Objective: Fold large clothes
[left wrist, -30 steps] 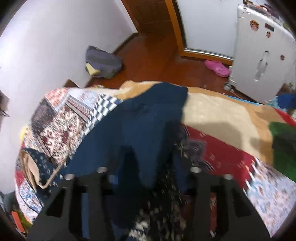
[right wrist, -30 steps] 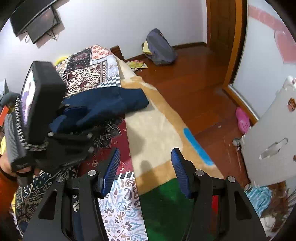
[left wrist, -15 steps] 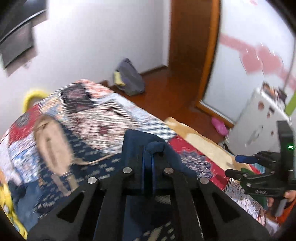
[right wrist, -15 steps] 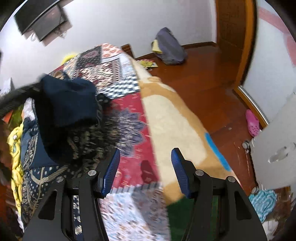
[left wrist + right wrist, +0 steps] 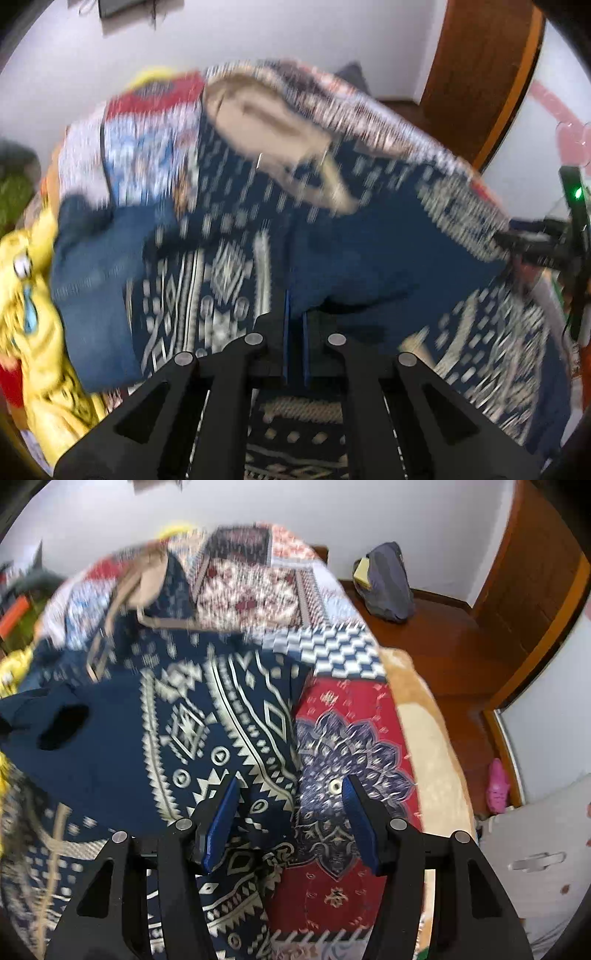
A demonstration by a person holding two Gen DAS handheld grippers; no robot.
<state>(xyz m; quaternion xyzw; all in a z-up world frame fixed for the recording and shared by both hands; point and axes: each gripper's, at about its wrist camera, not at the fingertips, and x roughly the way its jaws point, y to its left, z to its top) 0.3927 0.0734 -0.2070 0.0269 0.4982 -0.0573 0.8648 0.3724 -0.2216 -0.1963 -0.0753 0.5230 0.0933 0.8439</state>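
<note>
Navy garment [image 5: 369,251] newly swung leftward, lengthwise crosswise.

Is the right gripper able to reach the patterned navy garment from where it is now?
Probably yes. The right gripper is open and hovers just above the patterned navy garment, with nothing between them.

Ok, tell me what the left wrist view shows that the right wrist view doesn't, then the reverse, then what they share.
Only the left wrist view shows the left gripper shut on the plain navy cloth and the yellow cartoon fabric. Only the right wrist view shows the open right gripper, the grey bag on the wooden floor, the pink shoe and the red medallion panel. Both show the navy patterned garment on the patchwork quilt.
</note>
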